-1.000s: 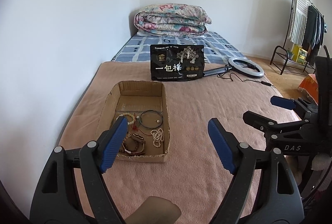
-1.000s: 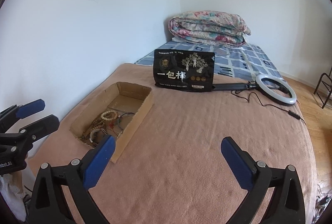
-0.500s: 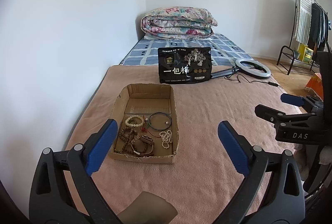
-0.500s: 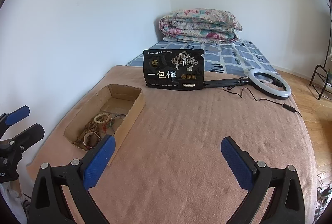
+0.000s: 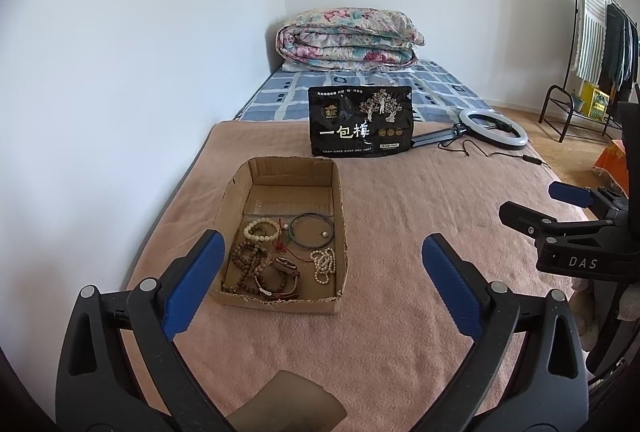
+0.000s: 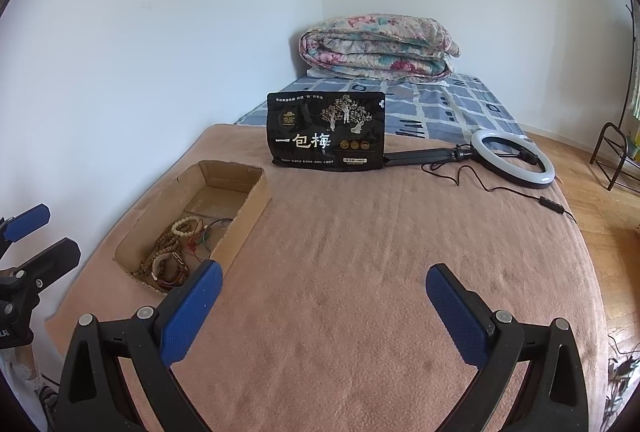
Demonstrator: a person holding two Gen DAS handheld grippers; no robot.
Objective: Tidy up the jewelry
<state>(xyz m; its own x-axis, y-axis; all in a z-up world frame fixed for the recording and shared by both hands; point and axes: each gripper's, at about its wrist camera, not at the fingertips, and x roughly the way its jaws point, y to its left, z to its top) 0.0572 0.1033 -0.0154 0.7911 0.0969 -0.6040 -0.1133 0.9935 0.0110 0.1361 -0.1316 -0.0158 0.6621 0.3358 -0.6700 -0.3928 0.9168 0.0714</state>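
A shallow cardboard box (image 5: pixel 339 192) lies on the pink blanket (image 5: pixel 400 200), left of centre; in the right wrist view the box (image 6: pixel 256 198) is to the left. Inside lie several pieces of jewelry: a white bead bracelet (image 5: pixel 262 229), a thin dark bangle (image 5: pixel 311 234), a small pearl strand (image 5: pixel 324 264), brown bead strings (image 5: pixel 250 264) and a watch (image 5: pixel 286 266). My left gripper (image 5: pixel 320 280) is open and empty, held just short of the box's near edge. My right gripper (image 6: pixel 322 304) is open and empty over bare blanket, right of the box.
A black snack bag (image 5: pixel 360 126) stands upright behind the box. A white ring light (image 5: pixel 492 128) on a black handle with a cable lies to its right. A folded floral quilt (image 5: pixel 348 40) sits at the far end. White wall on the left; clothes rack (image 5: pixel 592 32) at right.
Both grippers have drawn back and lifted a little, so the box sits farther ahead of the left gripper. Both stay open; nothing was picked up.
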